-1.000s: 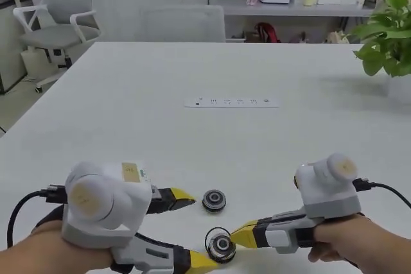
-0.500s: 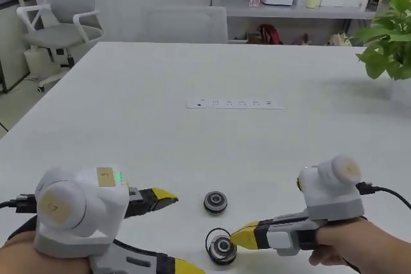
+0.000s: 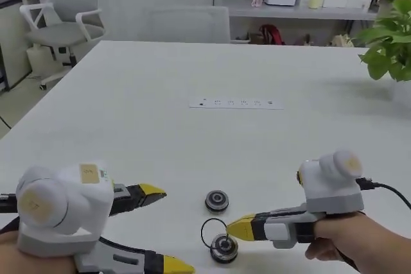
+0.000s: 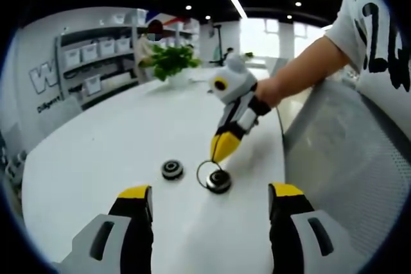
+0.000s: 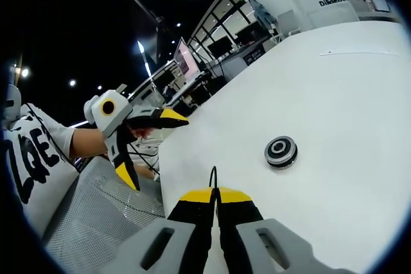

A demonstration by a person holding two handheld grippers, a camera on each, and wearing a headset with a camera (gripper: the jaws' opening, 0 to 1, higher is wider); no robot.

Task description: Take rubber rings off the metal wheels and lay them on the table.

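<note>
- The right gripper (image 3: 241, 228) is held low over the surface (image 3: 192, 139), lying almost level. In the head view it comes in from the right and points left. The hand wraps its grip from behind and a cable trails off to the right.
- Its fingers (image 5: 204, 198) are pressed together, pinching the ring (image 3: 202, 230) at their yellow tips.
- The left gripper (image 3: 164, 228) sits at the lower left of the head view, pointing right towards the wheels. It is rolled on its side, so one finger lies farther from the person than the other.
- Its fingers (image 4: 135, 192) are spread wide with nothing between them, and they stay well short of the wheels.
- In the head view the ring shows as an open black loop reaching left from the right fingertips. In the right gripper view it is edge-on, a thin line rising straight ahead of the tips.
- The loop's lower edge meets the near wheel (image 3: 223, 247). Whether it is free of that wheel cannot be told.
- The near wheel lies flat on the surface, hub up, just beneath the right fingertips.
- The far wheel (image 3: 216, 201) also lies flat with its hub up. It sits just beyond the near one, apart from both grippers, and has a dark outer rim.
</note>
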